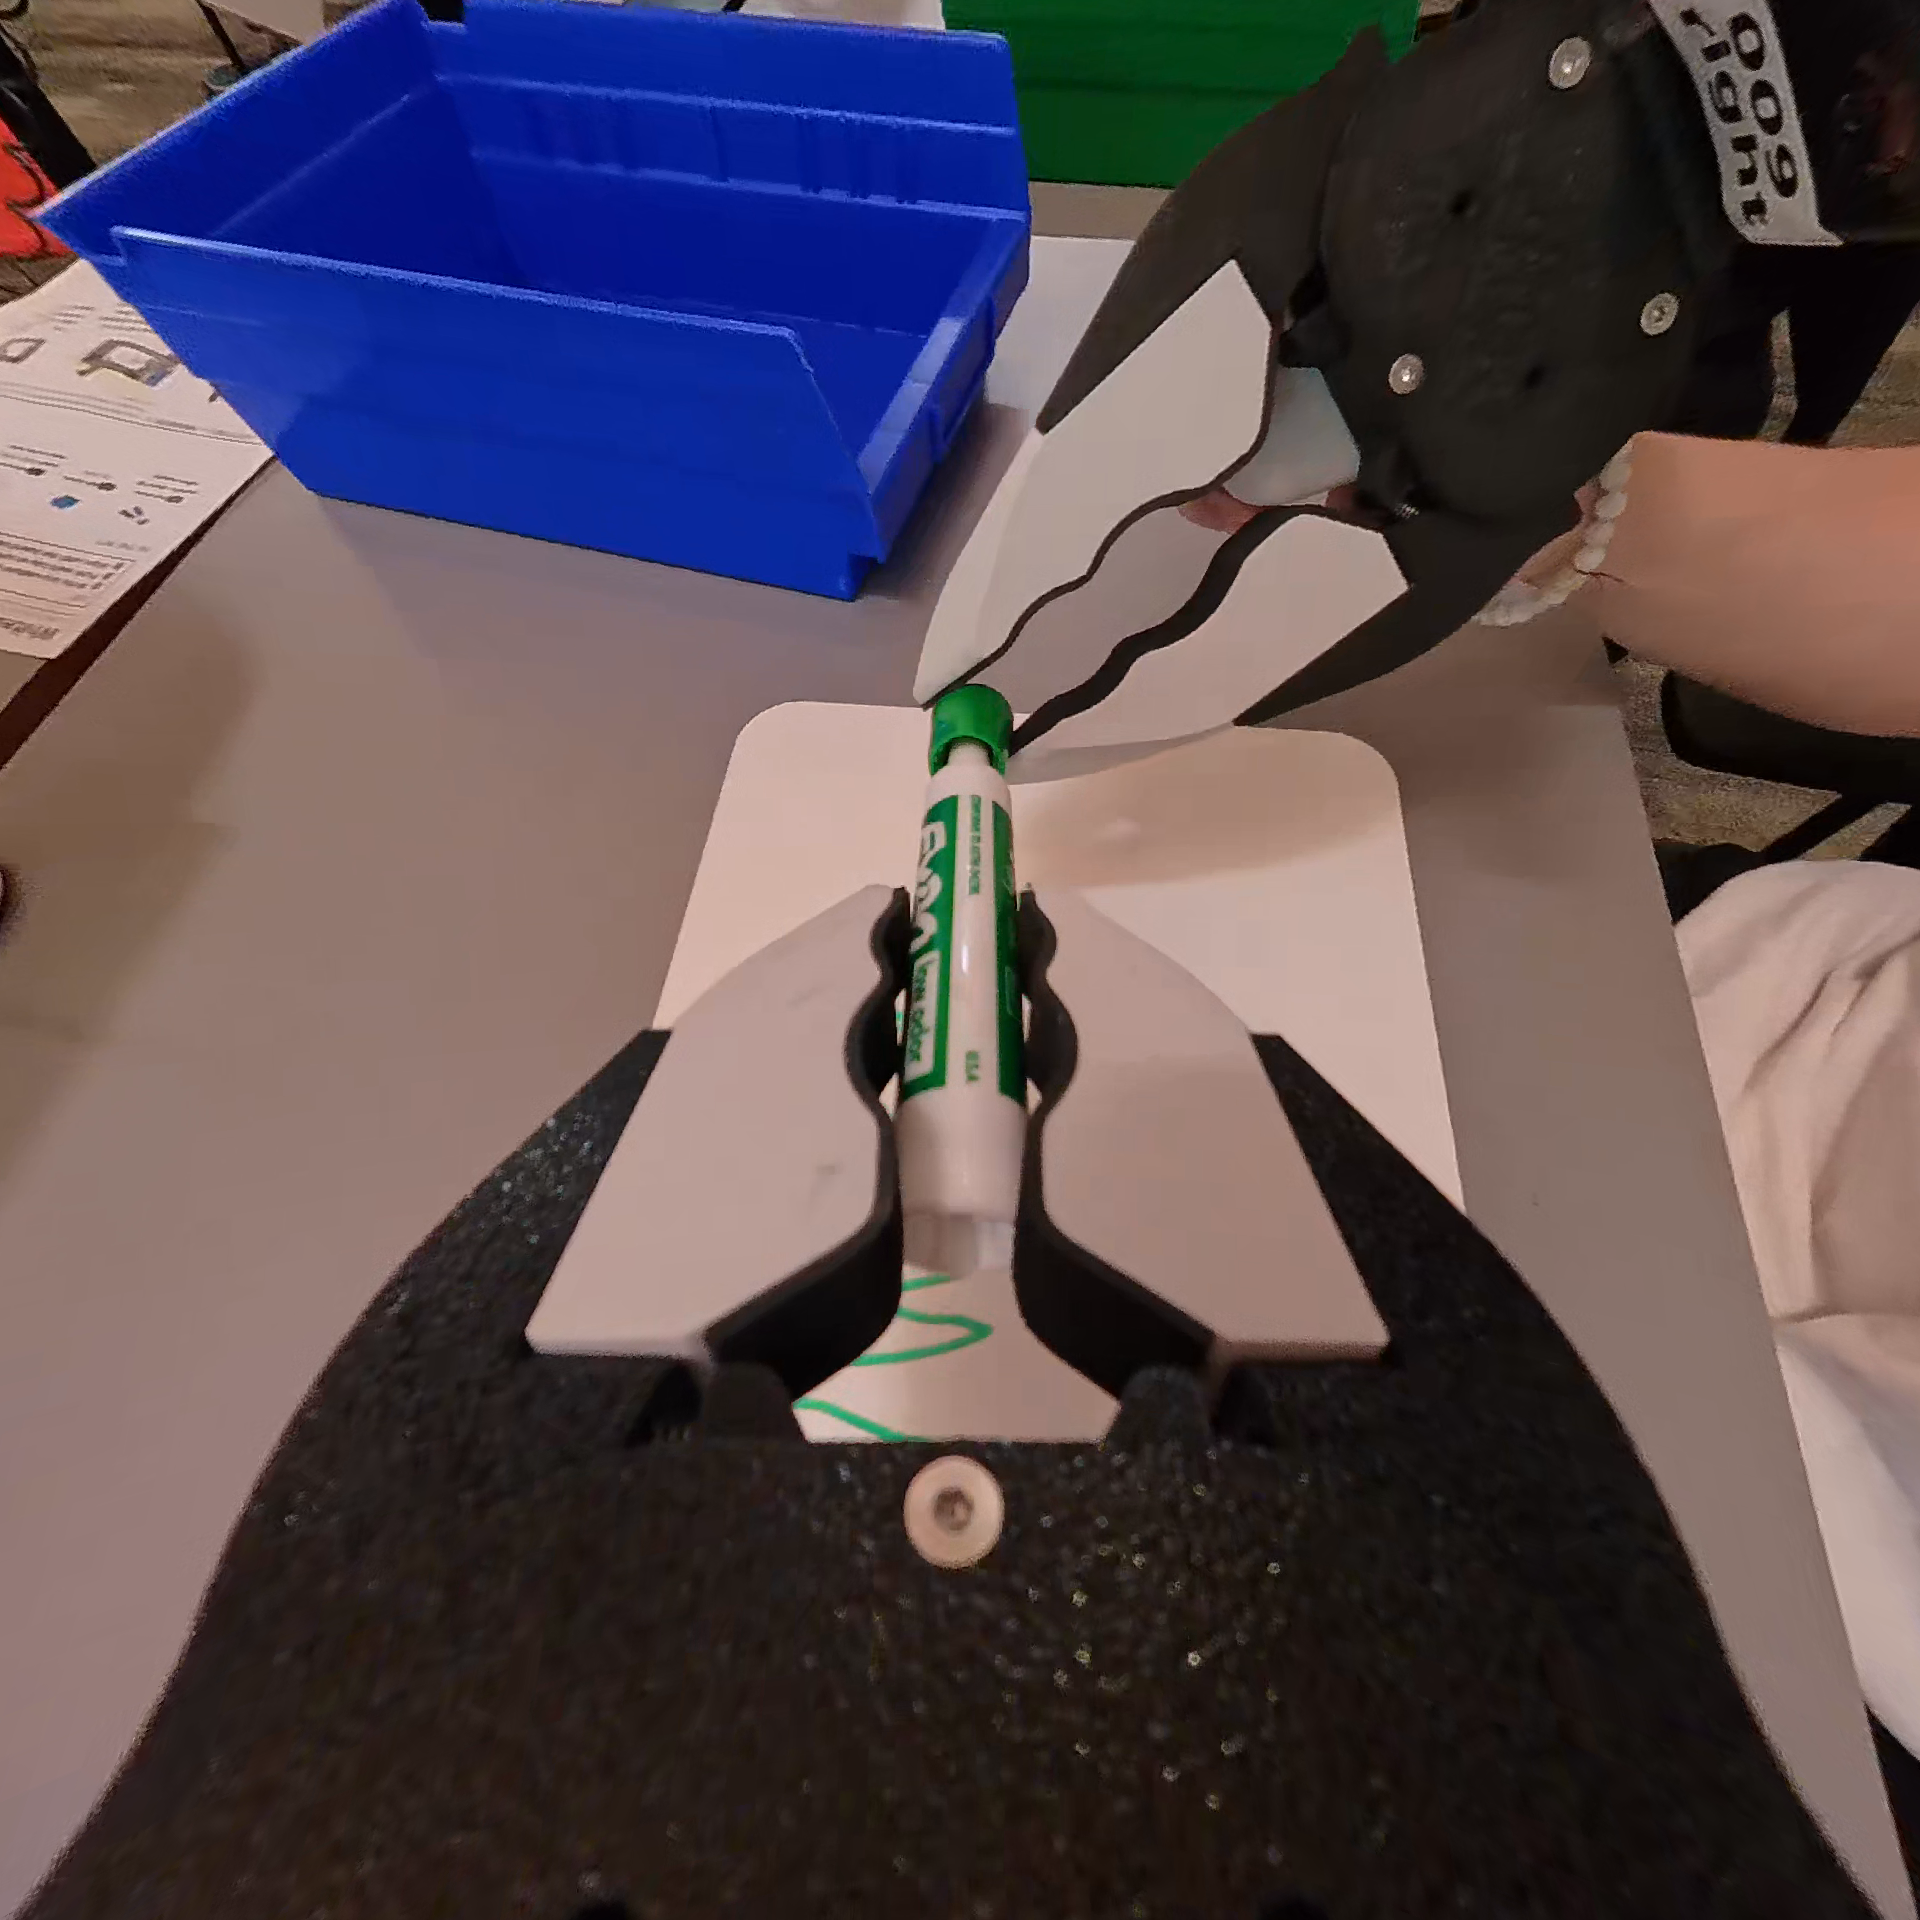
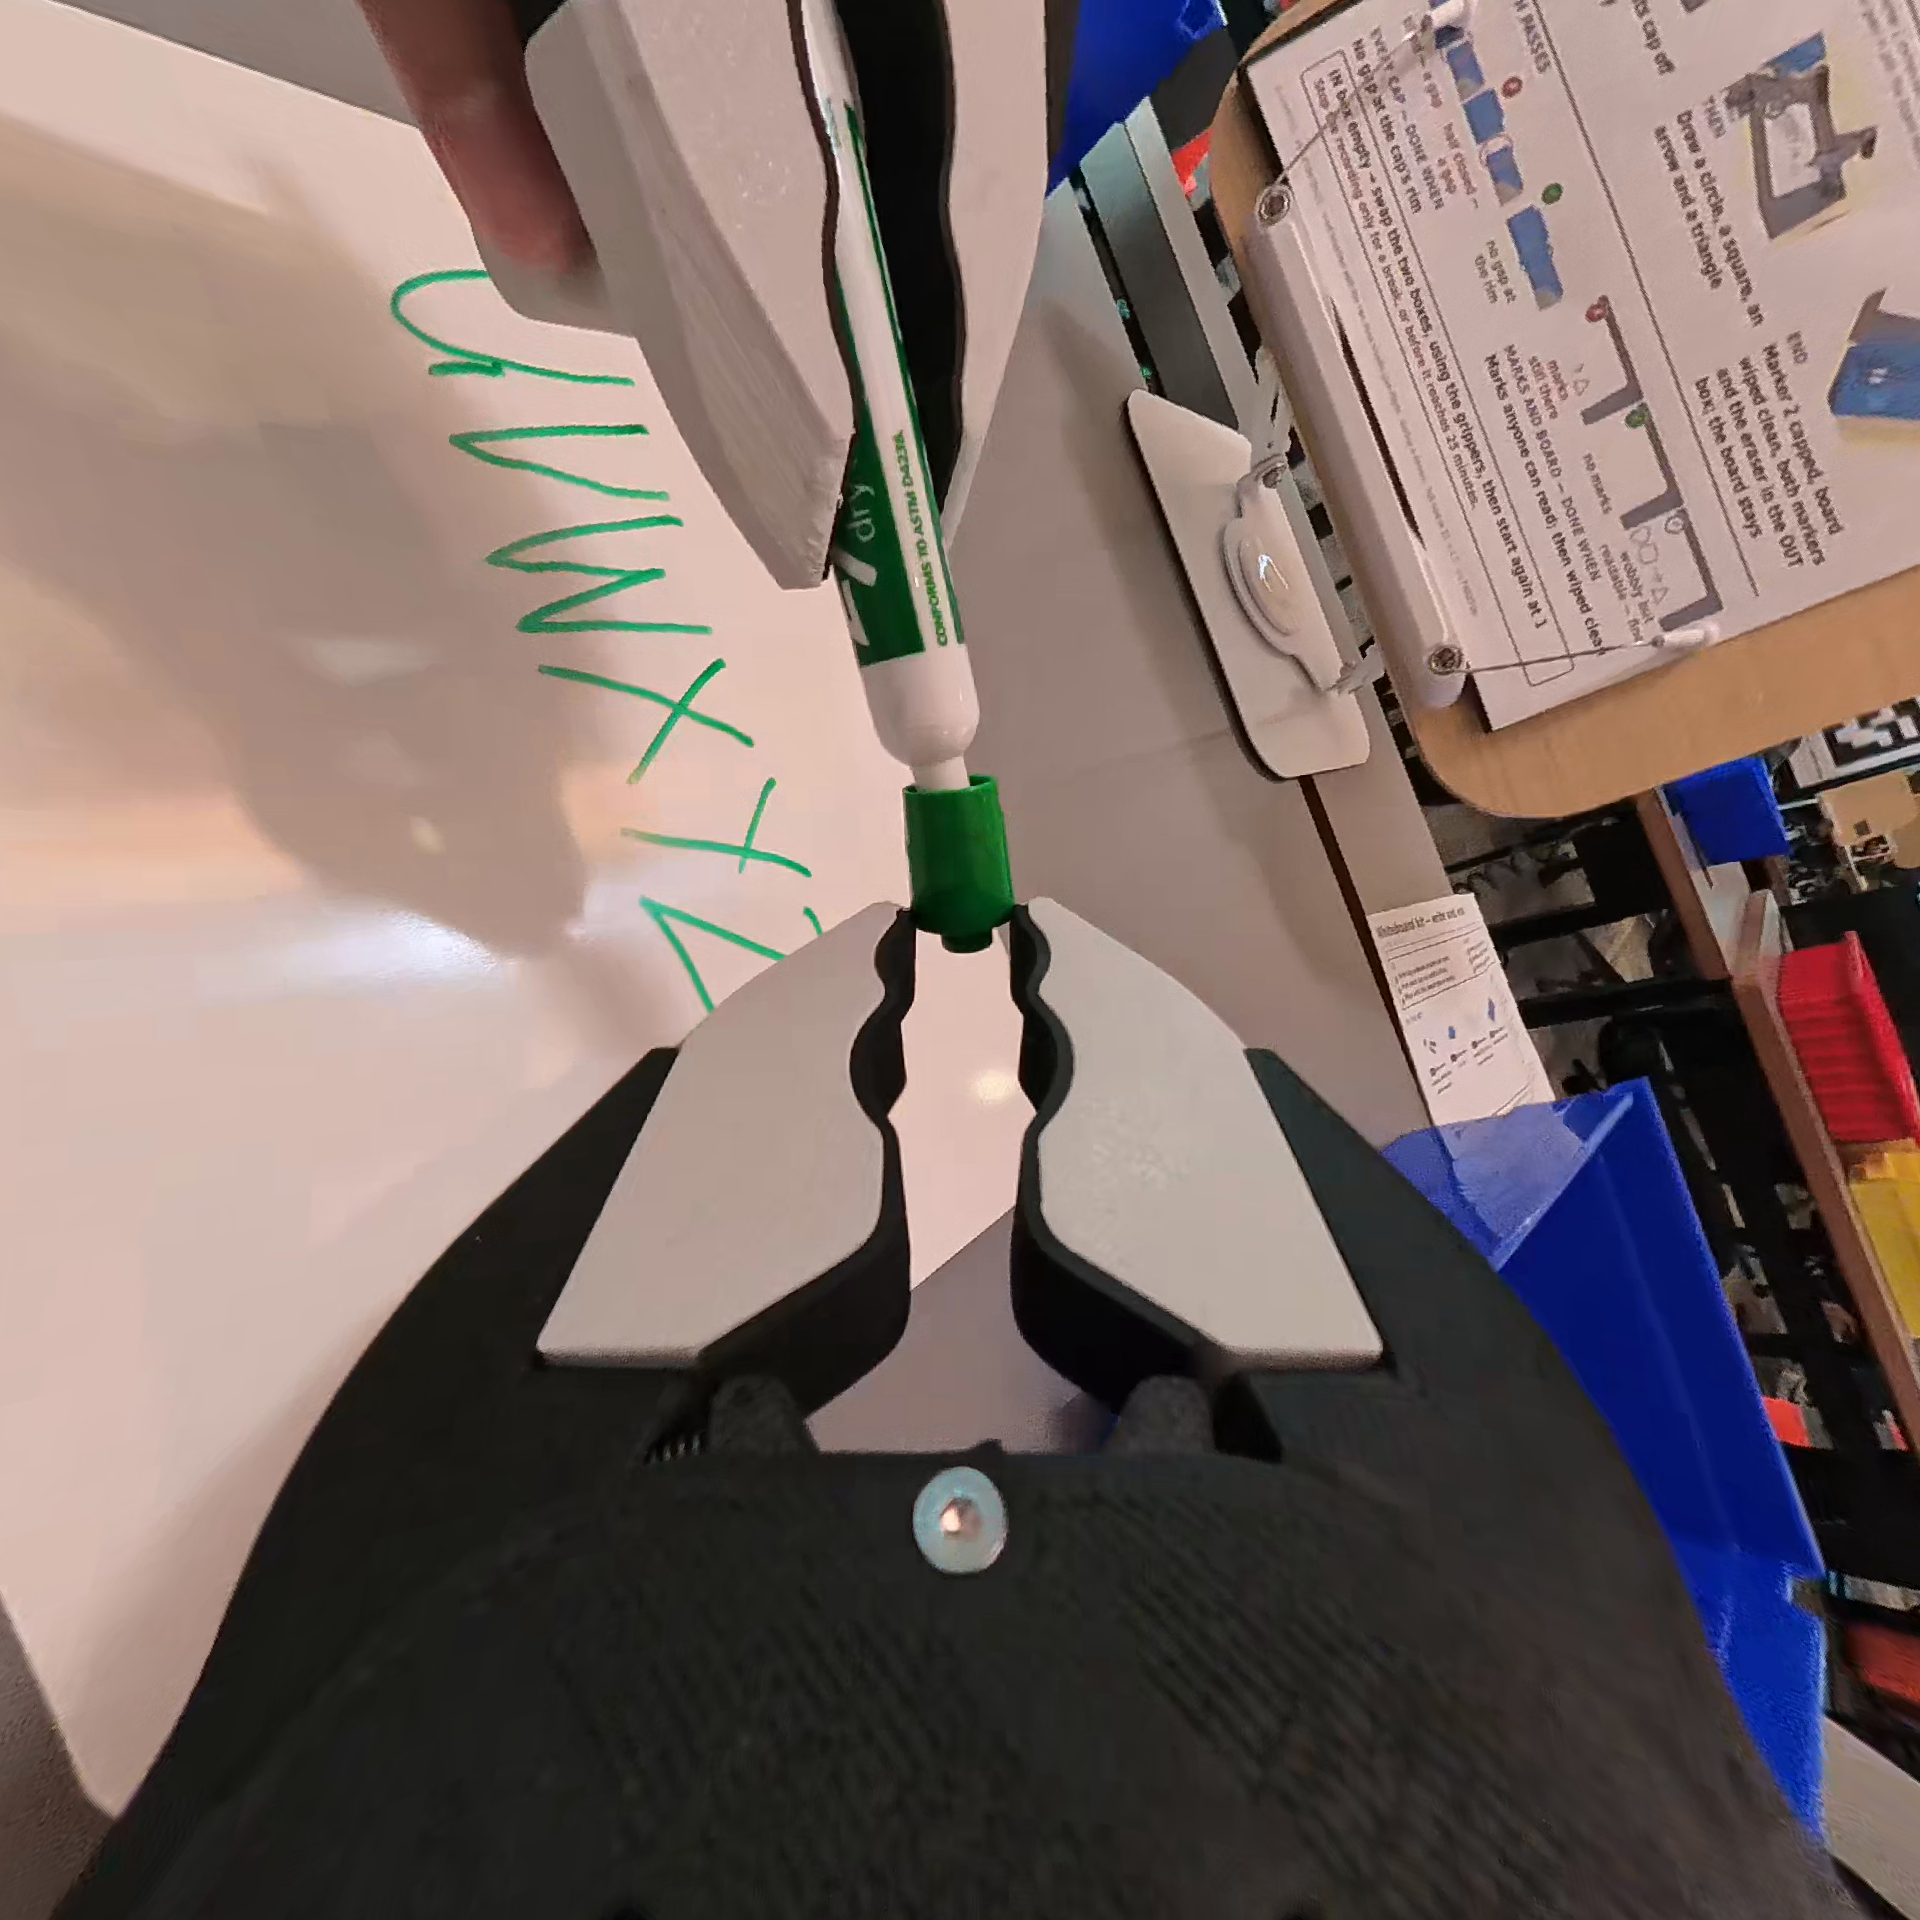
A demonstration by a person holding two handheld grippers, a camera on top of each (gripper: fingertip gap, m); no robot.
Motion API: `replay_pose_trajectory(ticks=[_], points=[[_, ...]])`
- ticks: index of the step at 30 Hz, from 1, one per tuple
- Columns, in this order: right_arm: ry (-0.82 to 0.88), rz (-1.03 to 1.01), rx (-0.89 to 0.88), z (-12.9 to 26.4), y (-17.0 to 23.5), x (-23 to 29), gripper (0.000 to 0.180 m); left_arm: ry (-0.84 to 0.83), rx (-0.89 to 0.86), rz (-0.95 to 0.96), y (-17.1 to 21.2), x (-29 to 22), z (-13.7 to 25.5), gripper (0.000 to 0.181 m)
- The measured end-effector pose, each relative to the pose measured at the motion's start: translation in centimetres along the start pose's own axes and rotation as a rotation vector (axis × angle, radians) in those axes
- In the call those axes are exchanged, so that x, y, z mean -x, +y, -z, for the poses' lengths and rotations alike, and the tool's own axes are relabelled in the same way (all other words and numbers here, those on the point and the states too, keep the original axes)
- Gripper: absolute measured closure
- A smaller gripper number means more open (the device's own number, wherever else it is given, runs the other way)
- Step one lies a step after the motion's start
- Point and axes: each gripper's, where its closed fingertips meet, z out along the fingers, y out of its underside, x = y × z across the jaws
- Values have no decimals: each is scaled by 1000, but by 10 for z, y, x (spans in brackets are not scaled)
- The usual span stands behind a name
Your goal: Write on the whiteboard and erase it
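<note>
A green-and-white dry-erase marker [image 1: 961, 997] lies along my left gripper [image 1: 961, 904], which is shut on its barrel above the whiteboard [image 1: 1247, 883]. My right gripper [image 1: 971, 722] comes in from the far right, its fingertips shut on the green cap [image 1: 971, 717] at the marker's far end. In the right wrist view my right gripper [image 2: 961, 920] pinches the cap [image 2: 956, 852]. The cap sits over the tip of the marker [image 2: 904, 582], with a short white neck showing between cap and barrel. My left gripper [image 2: 883, 509] holds the barrel above. Green scribbles [image 2: 582, 520] cover the whiteboard [image 2: 260, 935].
A blue bin [image 1: 582, 343] stands at the back left on the grey table, with a green bin [image 1: 1143, 94] behind it. Printed sheets [image 1: 94, 468] lie at the far left. A clipboard with an instruction sheet [image 2: 1610, 312] is beyond the board. A person's arm [image 1: 1766, 592] is at right. Across from one pair of fingers to the other is roughly 6 cm.
</note>
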Motion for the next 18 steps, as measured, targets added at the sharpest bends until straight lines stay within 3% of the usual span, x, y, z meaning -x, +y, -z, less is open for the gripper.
replay_pose_trajectory(ticks=[12, 18], points=[[-123, -250, -136, 36, 20, 18, 163, 61, 75, -68, -11, -34, -23, 162], [-152, -146, -61, 34, 37, 33, 163, 87, 178, -60, -3, -41, -36, 162]])
